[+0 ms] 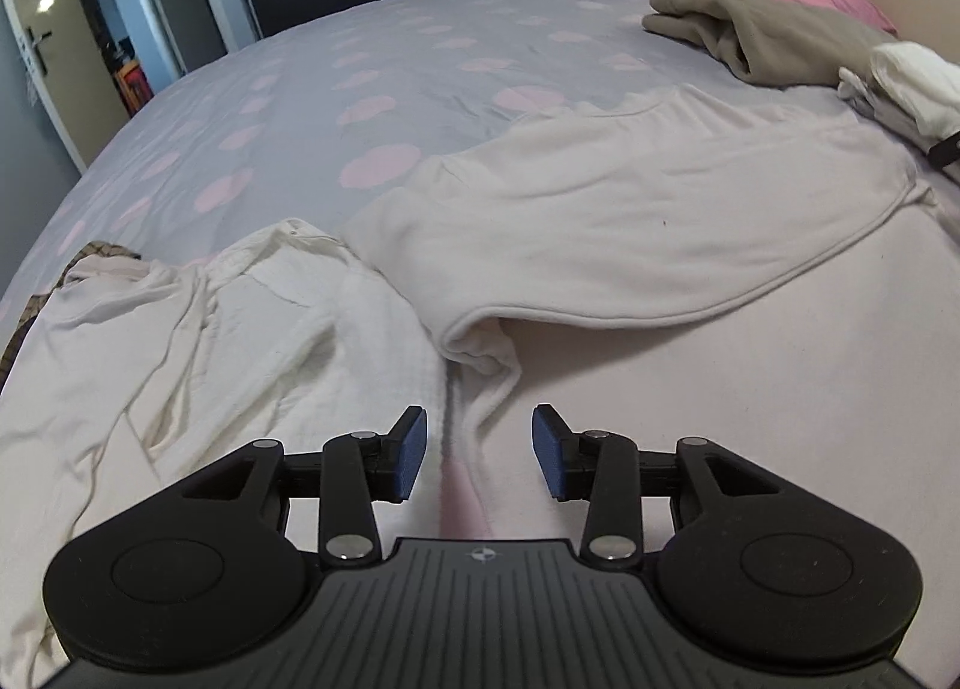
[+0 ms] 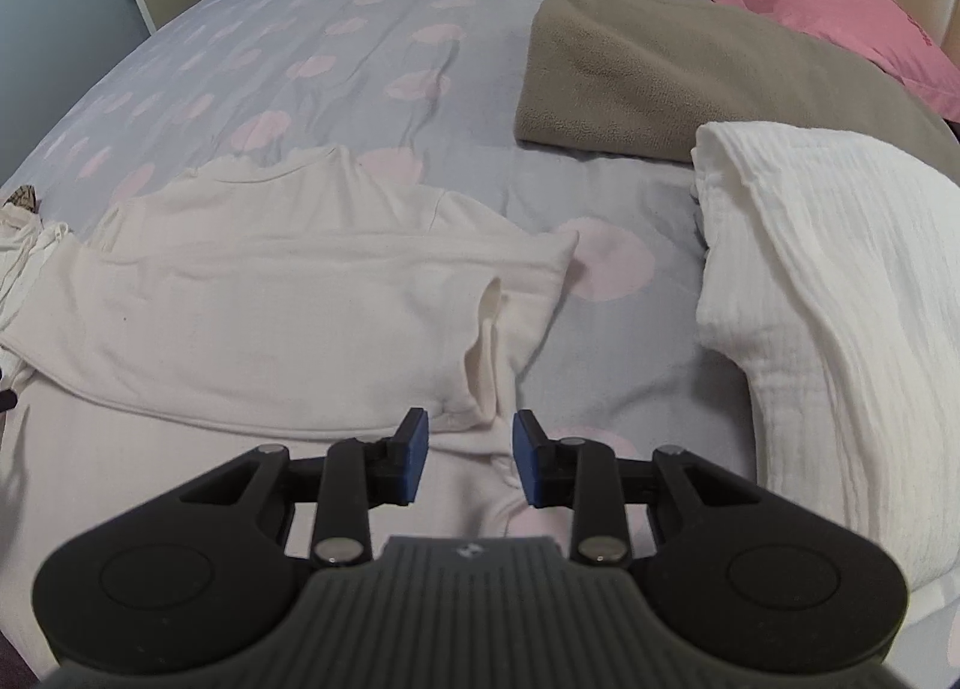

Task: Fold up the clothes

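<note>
Since the cream top (image 1: 630, 221) lies half-folded on the bed (image 1: 360, 65), both grippers — left gripper (image 1: 480, 449), right gripper (image 2: 468, 455) — hover spread and empty at its side edges, probably for the next fold.

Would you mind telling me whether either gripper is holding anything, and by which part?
Nothing is held. The left gripper and right gripper are both open above the white garment.
</note>
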`<state>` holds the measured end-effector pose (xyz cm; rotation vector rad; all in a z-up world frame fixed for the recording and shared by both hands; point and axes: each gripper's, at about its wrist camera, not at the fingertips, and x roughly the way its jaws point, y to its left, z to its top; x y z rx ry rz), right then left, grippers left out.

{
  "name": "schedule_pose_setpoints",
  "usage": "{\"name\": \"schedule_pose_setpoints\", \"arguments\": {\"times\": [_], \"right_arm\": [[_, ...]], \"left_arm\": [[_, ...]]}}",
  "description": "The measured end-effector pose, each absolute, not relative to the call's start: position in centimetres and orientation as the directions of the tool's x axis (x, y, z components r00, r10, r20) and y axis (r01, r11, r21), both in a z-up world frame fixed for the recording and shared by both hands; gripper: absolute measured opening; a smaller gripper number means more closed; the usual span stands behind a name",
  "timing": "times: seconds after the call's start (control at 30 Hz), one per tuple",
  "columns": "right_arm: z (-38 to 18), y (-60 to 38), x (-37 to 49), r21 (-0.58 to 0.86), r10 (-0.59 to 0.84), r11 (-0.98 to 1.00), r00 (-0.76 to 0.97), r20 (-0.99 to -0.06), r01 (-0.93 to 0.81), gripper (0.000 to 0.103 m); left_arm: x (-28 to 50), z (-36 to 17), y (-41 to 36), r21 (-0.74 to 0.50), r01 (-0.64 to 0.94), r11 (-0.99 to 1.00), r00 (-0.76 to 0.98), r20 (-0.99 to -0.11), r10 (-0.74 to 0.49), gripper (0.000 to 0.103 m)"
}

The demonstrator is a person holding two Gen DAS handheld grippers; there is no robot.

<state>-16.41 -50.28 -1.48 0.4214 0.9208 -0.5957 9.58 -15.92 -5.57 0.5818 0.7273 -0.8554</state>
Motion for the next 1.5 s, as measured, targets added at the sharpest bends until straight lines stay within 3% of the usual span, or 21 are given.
{"name": "schedule_pose_setpoints", "arguments": {"times": [0.37,0.43,0.53,0.7,0.93,1.17,1.2,1.23,1.27,1.5], "right_arm": [[-1.7,-50.5,-16.6,0.07,-0.306,0.763,0.454,-0.837,0.642,0.036],[-1.8,-50.6,-16.6,0.066,-0.306,0.764,0.451,-0.839,0.642,0.036],[-2.1,-50.8,-16.7,0.064,-0.3,0.765,0.443,-0.845,0.641,0.036],[-3.3,-51.2,-17.3,0.085,-0.274,0.759,0.435,-0.858,0.645,0.036],[-3.0,-52.7,-17.9,0.244,-0.242,0.696,0.541,-0.806,0.676,0.035],[-4.4,-53.4,-15.8,0.263,-0.222,0.679,0.533,-0.816,0.686,0.035],[-4.6,-53.4,-15.6,0.265,-0.217,0.678,0.531,-0.819,0.686,0.033],[-4.8,-53.5,-15.4,0.267,-0.212,0.677,0.528,-0.822,0.686,0.015],[-4.8,-53.4,-15.3,0.259,-0.217,0.68,0.526,-0.822,0.686,0.006],[-3.0,-53.1,-16.0,0.172,-0.271,0.695,0.476,-0.837,0.698,0.006]], "left_arm": [[11.5,-7.0,-18.3,0.182,0.78,0.598,0.519,-0.722,-0.457,0.035],[11.7,-6.8,-18.4,0.203,0.771,0.604,0.533,-0.725,-0.436,0.014],[12.7,-6.9,-17.5,0.236,0.755,0.612,0.555,-0.727,-0.404,0.012],[13.7,-7.5,-16.2,0.215,0.767,0.604,0.541,-0.724,-0.429,0.014],[13.4,-8.0,-16.6,0.259,0.771,0.582,0.556,-0.72,-0.416,0.015],[13.3,-8.0,-16.7,0.263,0.77,0.581,0.557,-0.721,-0.412,0.015],[13.3,-8.0,-16.7,0.266,0.771,0.579,0.558,-0.72,-0.412,0.015],[13.3,-8.0,-16.7,0.266,0.771,0.578,0.558,-0.72,-0.413,0.015],[13.4,-8.1,-16.6,0.265,0.772,0.578,0.557,-0.72,-0.414,0.015],[13.5,-8.2,-16.4,0.282,0.781,0.558,0.558,-0.716,-0.42,0.015]]}}
